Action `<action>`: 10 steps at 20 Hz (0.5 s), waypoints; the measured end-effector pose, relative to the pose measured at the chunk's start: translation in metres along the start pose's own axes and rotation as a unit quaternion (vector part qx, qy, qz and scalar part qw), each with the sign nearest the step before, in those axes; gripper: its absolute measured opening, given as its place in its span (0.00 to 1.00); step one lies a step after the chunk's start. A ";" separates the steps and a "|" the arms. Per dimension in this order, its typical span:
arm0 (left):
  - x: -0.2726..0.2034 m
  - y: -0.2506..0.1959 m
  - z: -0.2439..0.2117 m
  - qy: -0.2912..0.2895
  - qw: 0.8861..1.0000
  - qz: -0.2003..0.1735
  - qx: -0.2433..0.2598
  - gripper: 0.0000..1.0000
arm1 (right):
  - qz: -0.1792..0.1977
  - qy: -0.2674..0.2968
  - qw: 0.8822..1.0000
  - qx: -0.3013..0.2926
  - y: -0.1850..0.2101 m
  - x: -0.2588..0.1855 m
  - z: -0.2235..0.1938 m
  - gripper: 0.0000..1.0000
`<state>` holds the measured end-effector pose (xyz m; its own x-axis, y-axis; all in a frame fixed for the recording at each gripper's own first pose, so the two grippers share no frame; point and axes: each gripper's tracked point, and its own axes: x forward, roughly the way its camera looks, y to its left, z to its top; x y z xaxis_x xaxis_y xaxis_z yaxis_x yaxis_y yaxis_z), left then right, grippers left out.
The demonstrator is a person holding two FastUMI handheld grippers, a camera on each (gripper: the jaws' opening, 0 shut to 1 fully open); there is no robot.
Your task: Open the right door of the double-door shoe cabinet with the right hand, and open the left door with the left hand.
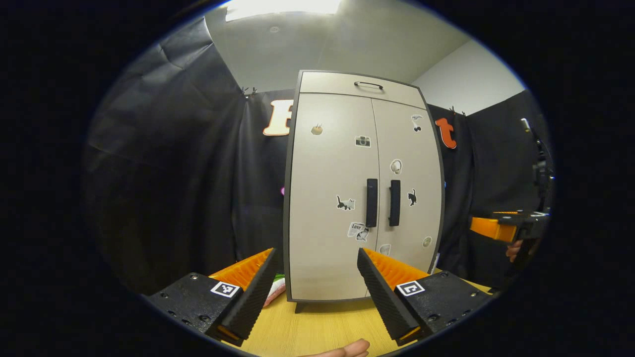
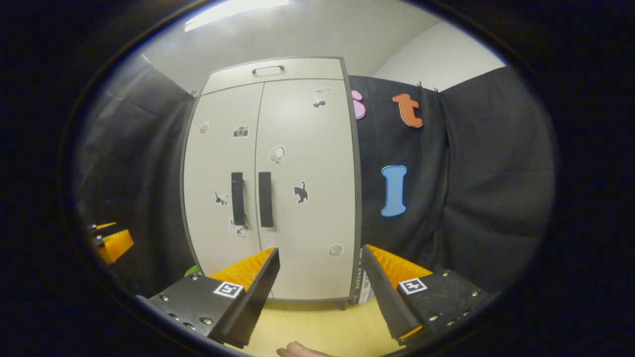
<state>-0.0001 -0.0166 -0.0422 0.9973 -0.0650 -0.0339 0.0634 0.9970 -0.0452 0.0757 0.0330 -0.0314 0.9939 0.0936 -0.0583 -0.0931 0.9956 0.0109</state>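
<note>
**Both doors shut; claws being held off ahead of the reach**

The shoe cabinet is being shown upright at the centre of the left gripper view, standing on the pale wooden worktop. Both doors are lying flush and closed. The left door handle and right door handle are being presented side by side along the middle seam, just apart.

The left claw is being held wide open at the bottom of the frame, nothing between its fingers, well short of the cabinet front. It is judged to be lined up roughly under the handles for a straight approach.

The right claw is likewise being held spread and empty at the bottom of the right gripper view, with the right door ahead, left of centre. No door is yet being pulled.
</note>
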 end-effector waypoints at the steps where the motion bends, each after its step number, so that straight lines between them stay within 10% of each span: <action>1: -0.001 -0.001 -0.003 0.001 1.000 -0.004 0.001 0.99 | -0.001 0.001 1.000 -0.001 0.003 0.012 0.002 0.98; 10: -0.015 0.007 -0.043 0.017 1.000 0.004 0.002 0.99 | 0.033 -0.009 0.999 -0.022 0.066 0.128 0.016 0.94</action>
<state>-0.0166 -0.0100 -0.0853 0.9960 -0.0576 -0.0677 0.0549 0.9976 -0.0416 0.1982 0.1105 -0.0218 0.9862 0.1603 -0.0409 -0.1616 0.9864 -0.0293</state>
